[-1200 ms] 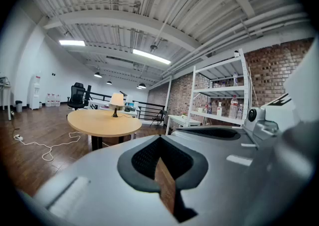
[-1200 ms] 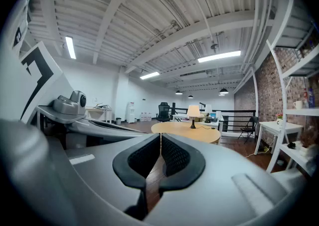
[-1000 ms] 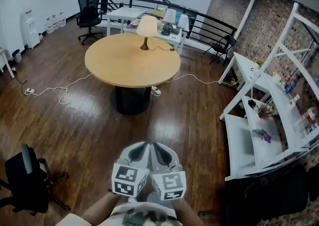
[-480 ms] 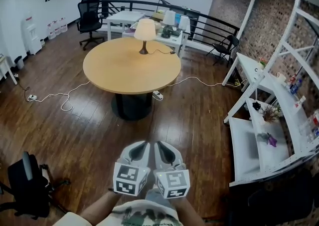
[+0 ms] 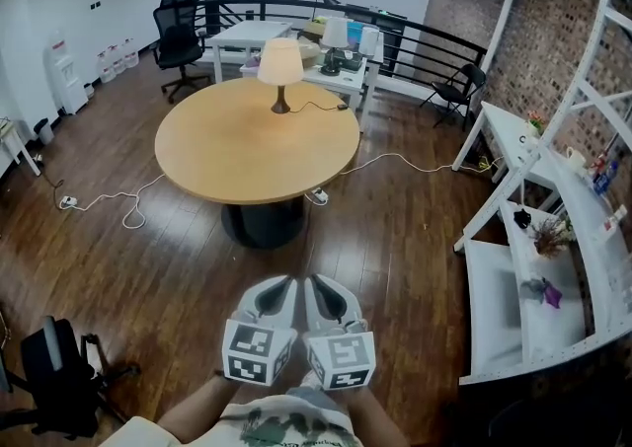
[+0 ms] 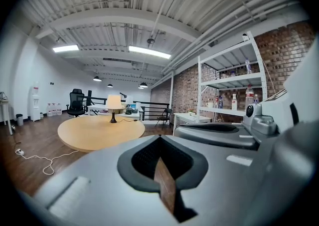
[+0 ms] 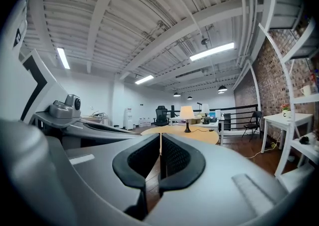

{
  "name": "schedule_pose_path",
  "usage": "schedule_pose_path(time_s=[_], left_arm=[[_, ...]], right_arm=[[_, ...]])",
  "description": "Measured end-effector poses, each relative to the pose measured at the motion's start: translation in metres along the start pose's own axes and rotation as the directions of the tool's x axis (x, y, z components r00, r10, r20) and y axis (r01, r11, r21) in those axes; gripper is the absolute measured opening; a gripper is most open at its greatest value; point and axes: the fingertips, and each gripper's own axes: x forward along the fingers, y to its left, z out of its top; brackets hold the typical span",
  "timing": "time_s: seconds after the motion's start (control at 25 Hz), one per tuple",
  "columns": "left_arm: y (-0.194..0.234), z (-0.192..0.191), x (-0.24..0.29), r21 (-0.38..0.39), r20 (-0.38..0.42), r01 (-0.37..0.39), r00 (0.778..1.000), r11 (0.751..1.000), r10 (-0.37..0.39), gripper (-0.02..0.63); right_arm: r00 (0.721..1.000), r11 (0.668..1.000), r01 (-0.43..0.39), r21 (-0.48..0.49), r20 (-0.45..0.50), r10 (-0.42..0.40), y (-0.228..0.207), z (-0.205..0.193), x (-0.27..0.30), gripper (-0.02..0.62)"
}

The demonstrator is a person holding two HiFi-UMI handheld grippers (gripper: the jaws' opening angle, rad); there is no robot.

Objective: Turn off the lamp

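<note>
The lamp has a glowing cream shade and a dark foot, and it stands at the far side of a round wooden table. Its cord runs off to the right across the tabletop. My left gripper and right gripper are side by side at the bottom of the head view, well short of the table, both pointing toward it. The left gripper view shows the lamp far off beyond the left gripper, whose jaws meet. In the right gripper view the right gripper is shut on nothing, with the lamp in line ahead.
White shelving with small items lines the right wall. A black office chair sits at the lower left. A white cable and a power strip lie on the wooden floor by the table. White desks and a railing stand behind.
Both grippers have come forward together toward the table. The table and lamp sit a little nearer and lower in the head view. The jaws stayed as they were.
</note>
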Motion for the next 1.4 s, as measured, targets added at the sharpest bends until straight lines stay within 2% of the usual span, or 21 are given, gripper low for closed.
schedule_pose_path(time_s=[0.4,0.6,0.84,1.24,1.4], left_arm=[[-0.020,0.020,0.083,0.013,-0.015,-0.037,0.999,0.999,0.037,-0.005],[-0.029,0.024,0.106,0.013,-0.019,-0.051,0.999,0.999,0.051,-0.003],[-0.039,0.028,0.128,0.049,-0.008,-0.062,0.998,0.997,0.063,-0.005],[-0.022,0.025,0.183,0.011,-0.018,-0.063,0.998,0.998,0.063,-0.005],[-0.008,0.030,0.222,-0.004,-0.022,-0.053,0.998,0.999,0.053,-0.005]], right_arm=[[1.000,0.999,-0.028,-0.015,0.004,0.029,-0.080,0.012,0.024,0.009],[1.000,1.000,-0.024,-0.015,0.013,0.024,-0.111,0.018,0.026,0.009],[1.000,1.000,-0.007,-0.009,0.027,0.007,-0.139,0.010,0.027,0.009],[1.000,1.000,-0.007,-0.008,-0.013,0.007,-0.175,-0.010,0.070,0.009],[1.000,1.000,-0.003,-0.019,-0.013,0.003,-0.196,0.001,0.103,0.009]])
